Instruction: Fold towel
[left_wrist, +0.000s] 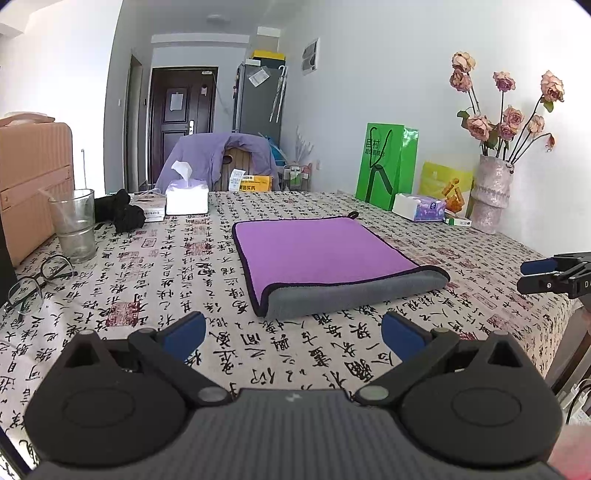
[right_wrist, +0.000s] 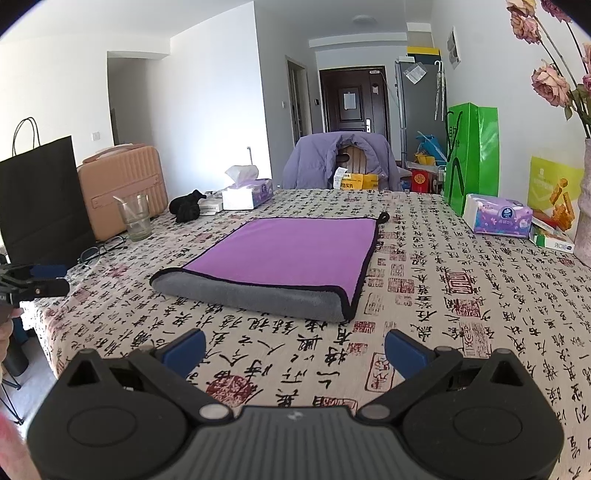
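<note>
Left gripper (left_wrist: 293, 332) jaws spread wide, nothing between them; right gripper (right_wrist: 294, 349) likewise wide apart and empty; both hover over the tablecloth (left_wrist: 207, 266) just short of the towel (left_wrist: 325, 254), which lies mid-table, apart from either tool. Towel appears folded once: purple face up, rounded grey fold along the near edge (right_wrist: 255, 297), loose black-trimmed edges toward the far side and hanging loop (right_wrist: 384, 216) at a far corner; judged partway done, a further fold possibly left. Open cloth surrounds it; glass (left_wrist: 74, 225), spectacles (left_wrist: 37, 280), tissue packs (right_wrist: 496, 219) and vase (left_wrist: 491, 192) stand near the table margins, well apart from the towel.
</note>
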